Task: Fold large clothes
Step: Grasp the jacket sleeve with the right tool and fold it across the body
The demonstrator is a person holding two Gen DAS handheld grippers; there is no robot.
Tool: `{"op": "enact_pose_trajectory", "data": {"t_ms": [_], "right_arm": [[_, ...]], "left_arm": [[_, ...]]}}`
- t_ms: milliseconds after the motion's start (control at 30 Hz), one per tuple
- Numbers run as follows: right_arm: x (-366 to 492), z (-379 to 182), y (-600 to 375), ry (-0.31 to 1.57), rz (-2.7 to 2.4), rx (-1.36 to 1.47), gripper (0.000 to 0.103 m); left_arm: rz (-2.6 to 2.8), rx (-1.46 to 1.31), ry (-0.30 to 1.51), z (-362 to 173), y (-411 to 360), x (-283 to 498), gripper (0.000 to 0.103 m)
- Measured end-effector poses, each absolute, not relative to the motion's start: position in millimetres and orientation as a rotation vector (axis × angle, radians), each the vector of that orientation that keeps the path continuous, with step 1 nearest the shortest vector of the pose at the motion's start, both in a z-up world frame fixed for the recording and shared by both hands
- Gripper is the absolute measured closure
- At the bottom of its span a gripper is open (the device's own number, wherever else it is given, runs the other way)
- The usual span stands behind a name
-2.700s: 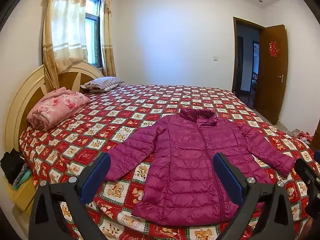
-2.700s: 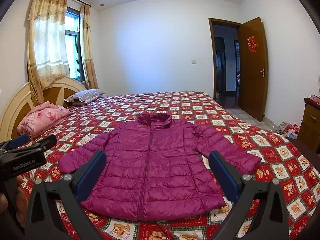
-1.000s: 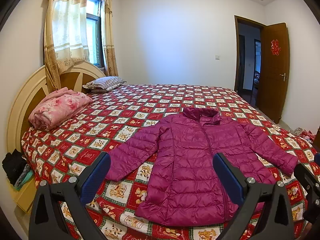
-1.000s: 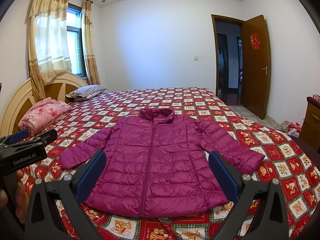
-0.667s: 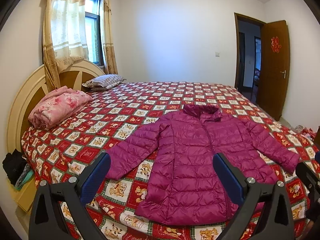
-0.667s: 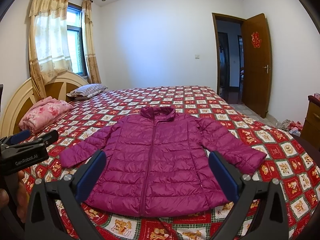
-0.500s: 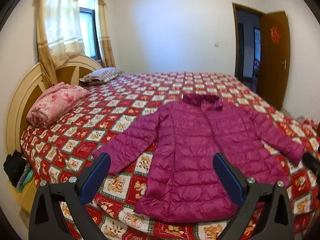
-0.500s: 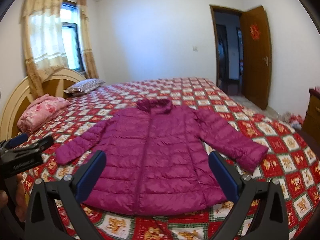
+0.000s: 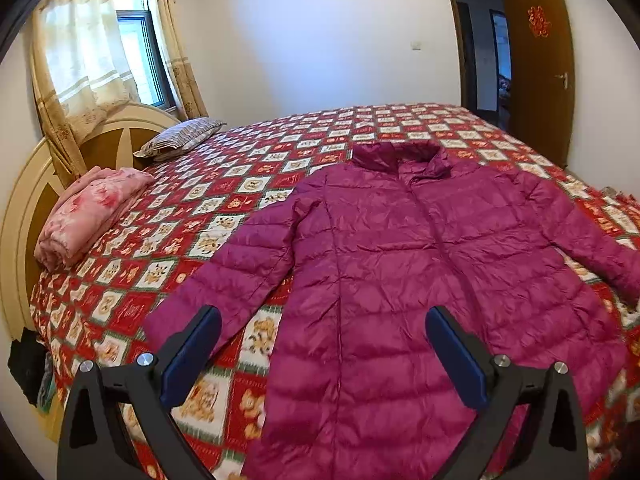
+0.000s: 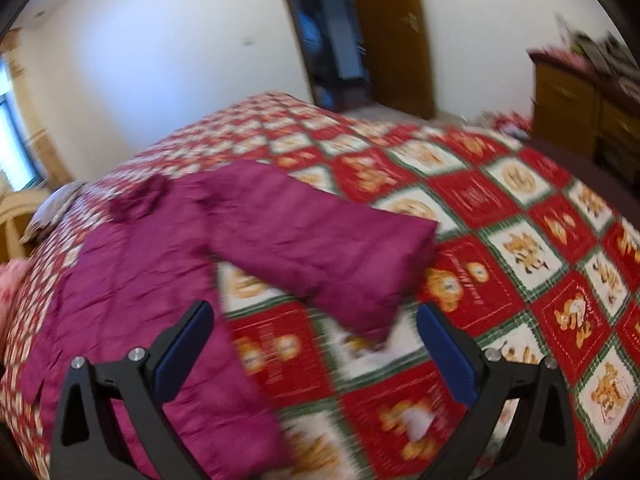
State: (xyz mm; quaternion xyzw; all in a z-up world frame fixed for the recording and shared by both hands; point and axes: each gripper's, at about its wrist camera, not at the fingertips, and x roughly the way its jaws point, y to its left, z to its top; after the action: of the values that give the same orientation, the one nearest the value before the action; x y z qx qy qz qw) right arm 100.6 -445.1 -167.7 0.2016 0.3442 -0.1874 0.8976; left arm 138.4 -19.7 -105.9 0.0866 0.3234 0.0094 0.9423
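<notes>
Item: magenta puffer jacket (image 9: 400,264), laid flat and face up on the bed (image 9: 248,184), both sleeves spread, zip closed, collar toward the far edge.

I have the left gripper (image 9: 322,354) above the near edge of the bed, its blue-padded fingers (image 9: 188,354) spread wide and holding nothing; the jacket's hem and one sleeve cuff show between them. My right gripper (image 10: 314,346) is likewise spread and empty, framing the other sleeve's cuff (image 10: 376,280), which lies on the red-and-white patterned bedspread (image 10: 520,248) toward the bed's right edge; that view is blurred. Also on the bed, along the headboard (image 9: 24,216) edge: a folded pink quilt (image 9: 88,216) and a striped pillow (image 9: 180,142). Elsewhere I see a curtained window (image 9: 100,48), a brown door (image 9: 540,68) standing open, and a wooden dresser (image 10: 576,100).
</notes>
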Motion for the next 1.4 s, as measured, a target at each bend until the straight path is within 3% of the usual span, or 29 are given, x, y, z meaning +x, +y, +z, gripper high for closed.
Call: {"op": "enact_pose_trajectory", "data": {"t_ms": [300, 333, 367, 400, 467, 567, 800, 1067, 1400], "right_arm": [[137, -203, -505, 0.789, -0.436, 0.504, 0.017], [141, -204, -505, 0.790, -0.418, 0.509, 0.023], [144, -206, -504, 0.796, -0.393, 0.511, 0.035], [147, -207, -504, 0.801, -0.385, 0.504, 0.038], [150, -207, -505, 0.798, -0.367, 0.481, 0.067], [147, -206, -517, 0.793, -0.362, 0.488, 0.082], [139, -202, -535, 0.769, -0.396, 0.464, 0.089], [137, -199, -559, 0.746, -0.472, 0.485, 0.090], [168, -150, -506, 0.642, -0.411, 0.338, 0.090]], "left_arm": [[0.105, 0.209, 0.720, -142, -14, 209, 0.001], [0.120, 0.215, 0.725, -145, -12, 214, 0.001], [0.135, 0.217, 0.732, -149, -10, 218, 0.001], [0.143, 0.213, 0.749, -154, -5, 224, 0.001], [0.167, 0.210, 0.774, -163, 2, 231, 0.001], [0.199, 0.228, 0.789, -178, 11, 237, 0.001], [0.242, 0.229, 0.829, -196, 39, 241, 0.001], [0.225, 0.230, 0.799, -181, 63, 241, 0.001], [0.198, 0.194, 0.786, -159, 62, 258, 0.001]]}}
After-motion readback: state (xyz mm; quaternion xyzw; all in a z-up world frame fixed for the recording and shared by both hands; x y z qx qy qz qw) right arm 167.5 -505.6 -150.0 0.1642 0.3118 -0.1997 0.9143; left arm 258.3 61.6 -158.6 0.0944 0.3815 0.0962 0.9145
